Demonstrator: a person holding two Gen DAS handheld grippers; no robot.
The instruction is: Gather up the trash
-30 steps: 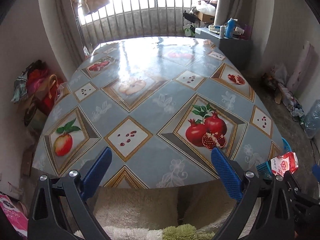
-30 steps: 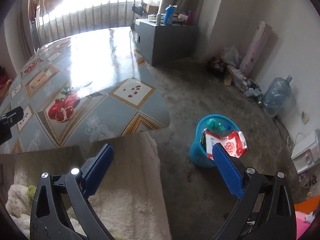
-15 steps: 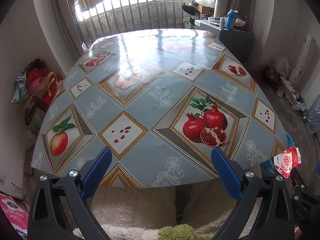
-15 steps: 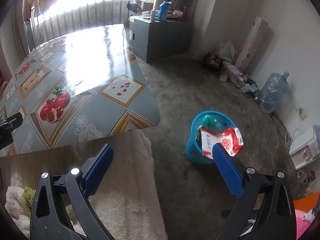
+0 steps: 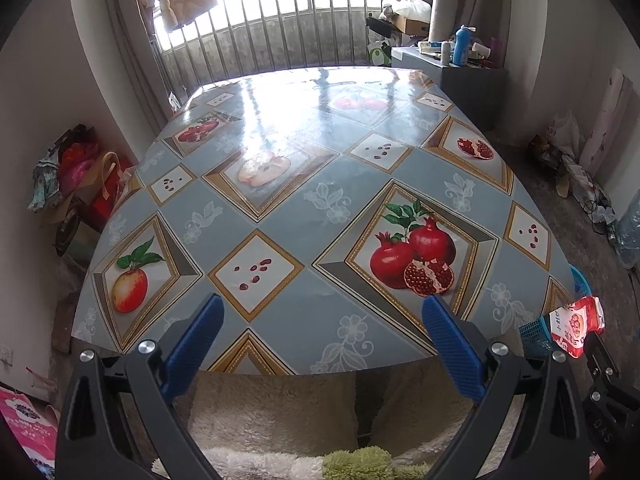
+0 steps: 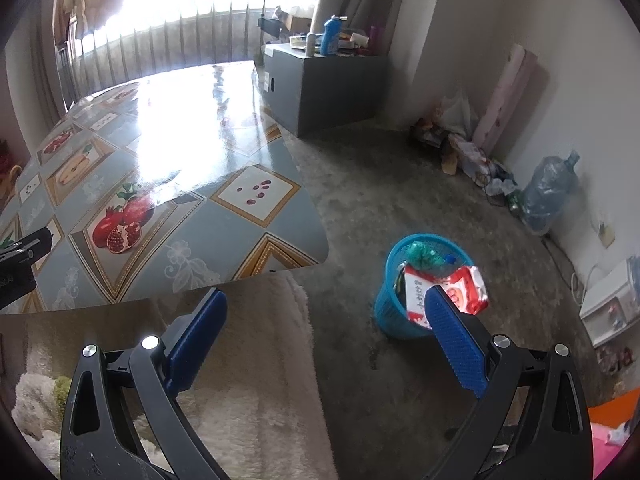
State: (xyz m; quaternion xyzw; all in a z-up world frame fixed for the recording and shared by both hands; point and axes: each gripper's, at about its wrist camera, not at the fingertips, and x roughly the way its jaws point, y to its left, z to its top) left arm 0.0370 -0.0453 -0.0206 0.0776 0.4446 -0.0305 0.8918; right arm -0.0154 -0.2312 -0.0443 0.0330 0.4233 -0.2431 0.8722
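A red and white snack wrapper (image 6: 460,288) clings to the tip of my right gripper's right finger, just above the rim of a blue mesh trash bin (image 6: 394,312) on the floor. The right gripper (image 6: 326,296) is wide open, with nothing between its blue pads. The bin holds a green crumpled bag and other scraps. In the left wrist view the same wrapper (image 5: 576,322) shows at the far right, beside the bin (image 5: 534,336). My left gripper (image 5: 320,304) hangs open over the near edge of the table (image 5: 280,216), holding nothing.
The fruit-patterned tablecloth covers the table (image 6: 160,160). A fluffy cream cushion (image 6: 248,380) lies below the table edge. A grey cabinet (image 6: 332,84) with bottles stands at the back, a water jug (image 6: 548,192) and clutter along the right wall. Bags (image 5: 80,176) pile up left of the table.
The wrapper stays at the right fingertip over the bin while the right gripper shifts slightly. The left gripper has drawn back a little, showing more of the table.
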